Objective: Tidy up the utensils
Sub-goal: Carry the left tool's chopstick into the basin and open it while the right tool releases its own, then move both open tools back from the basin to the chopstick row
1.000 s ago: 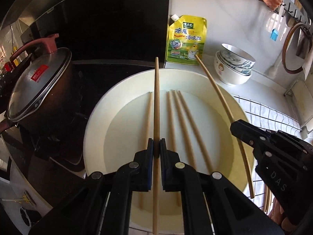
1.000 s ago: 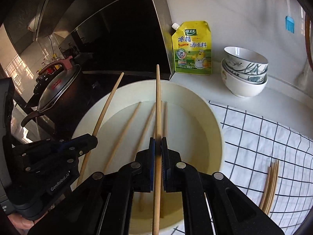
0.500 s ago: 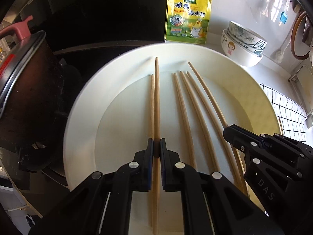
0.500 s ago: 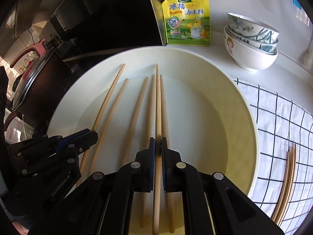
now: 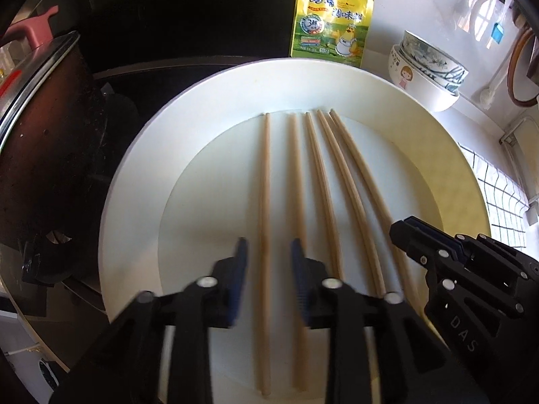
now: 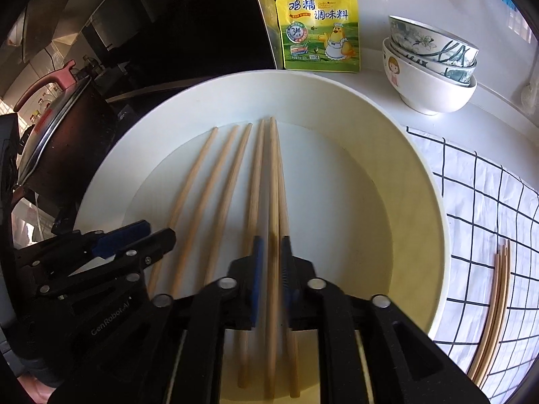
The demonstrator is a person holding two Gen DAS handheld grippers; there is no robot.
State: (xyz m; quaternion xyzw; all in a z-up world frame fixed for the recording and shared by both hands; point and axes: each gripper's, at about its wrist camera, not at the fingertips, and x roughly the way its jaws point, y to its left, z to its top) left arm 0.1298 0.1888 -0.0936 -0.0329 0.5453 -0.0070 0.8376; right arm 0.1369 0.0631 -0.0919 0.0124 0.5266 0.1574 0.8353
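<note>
Long, thin, light-brown wooden chopsticks (image 5: pixel 296 202) lie side by side in the big white dish (image 5: pixel 141 168) on the bench. The left gripper (image 5: pixel 269 252) has just let go (open). The right gripper (image 6: pixel 271 249) is just loosening around one chopstick (image 6: pixel 273 185). It reads "DAS".

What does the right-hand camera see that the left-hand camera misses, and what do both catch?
Only the right wrist view shows the spare chopsticks lying on the checked cloth, and the left gripper from the side. Only the left wrist view shows the round wooden ring hanging on the wall, and the right gripper from the side. Both show the white basin with chopsticks lying in it, the yellow seasoning pouch, the stacked bowls and the lidded pot.
</note>
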